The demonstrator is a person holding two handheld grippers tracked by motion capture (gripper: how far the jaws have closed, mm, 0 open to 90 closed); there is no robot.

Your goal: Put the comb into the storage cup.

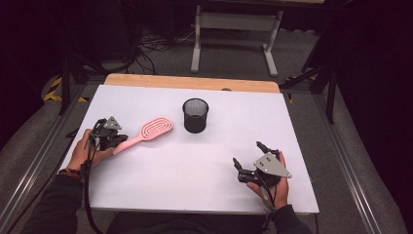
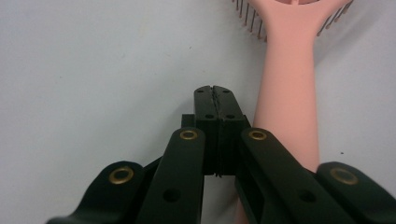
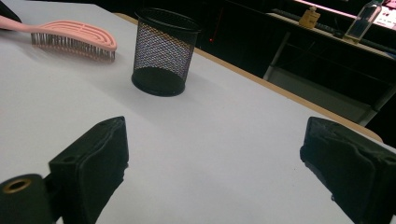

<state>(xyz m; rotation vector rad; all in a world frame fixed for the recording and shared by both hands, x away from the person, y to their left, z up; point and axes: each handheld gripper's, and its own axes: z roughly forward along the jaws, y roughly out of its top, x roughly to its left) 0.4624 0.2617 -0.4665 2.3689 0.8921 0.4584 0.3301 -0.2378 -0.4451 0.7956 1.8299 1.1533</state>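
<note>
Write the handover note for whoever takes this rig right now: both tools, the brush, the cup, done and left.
Left tool: jaws shut on nothing, beside the pink hairbrush handle on the white table.
Right tool: jaws wide open, empty, near the table's front right.
Black mesh cup: upright, empty as far as visible, just right of the brush head.
Done: nothing moved into the cup.
Left, probably: grasp the brush handle and put it in the cup.
</note>
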